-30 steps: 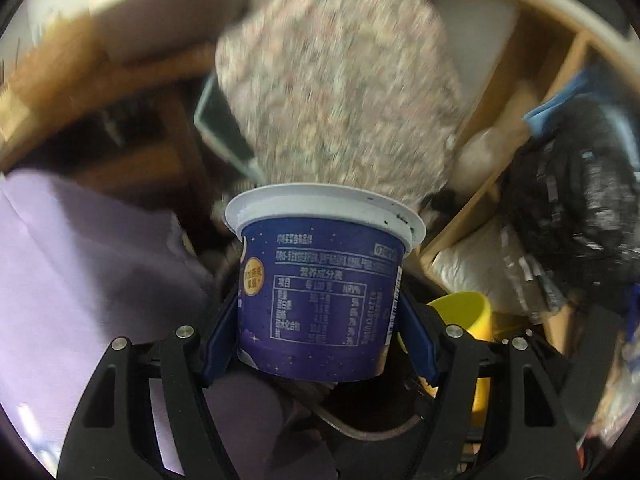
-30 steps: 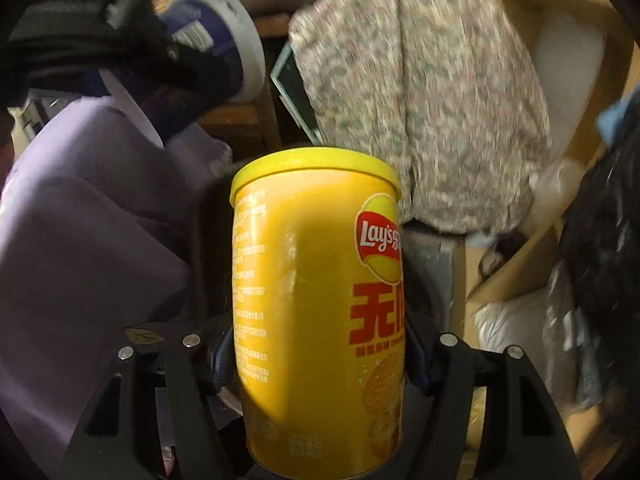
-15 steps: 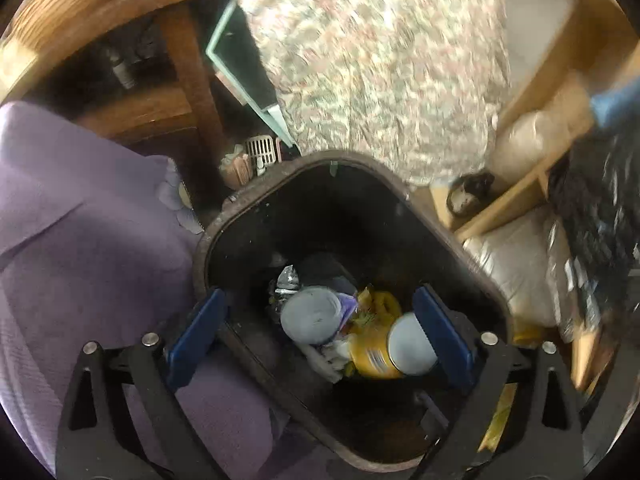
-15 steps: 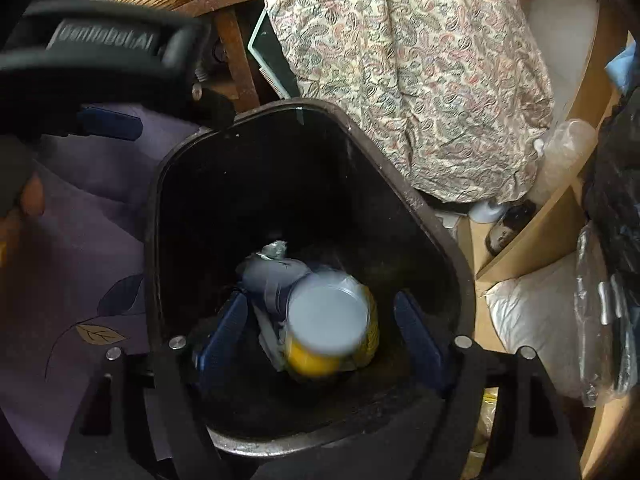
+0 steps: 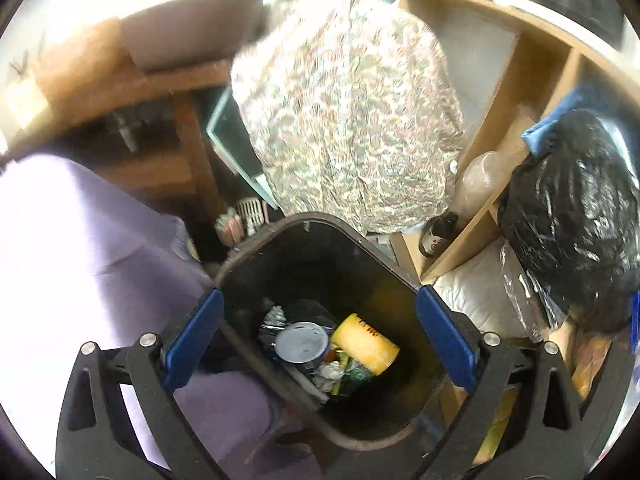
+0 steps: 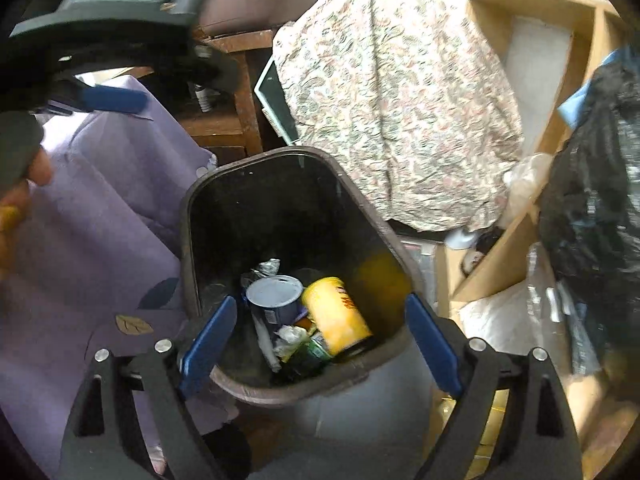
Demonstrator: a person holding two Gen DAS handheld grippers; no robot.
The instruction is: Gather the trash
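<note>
A dark trash bin (image 5: 404,280) (image 6: 188,216) stands on the floor below both grippers. Inside lie a yellow Lay's chip can (image 5: 366,344) (image 6: 336,320), a blue yogurt cup (image 5: 302,344) (image 6: 274,296) and some crumpled wrappers (image 6: 292,338). My left gripper (image 5: 320,338) is open and empty above the bin's mouth. My right gripper (image 6: 320,338) is open and empty above the bin's near rim. The left gripper also shows at the upper left of the right wrist view (image 6: 112,96).
A purple cloth (image 5: 80,260) (image 6: 100,220) hangs left of the bin. A floral cloth (image 5: 348,120) (image 6: 400,100) covers something behind it. A wooden shelf (image 5: 500,120), a black plastic bag (image 5: 572,216) and a white bag (image 5: 476,300) are on the right. A wooden table leg (image 5: 196,160) stands at the back left.
A second ago each gripper held its item: the cup in the left, the can in the right. Both opened, and the items now lie in the bin. Both grippers have risen slightly.
</note>
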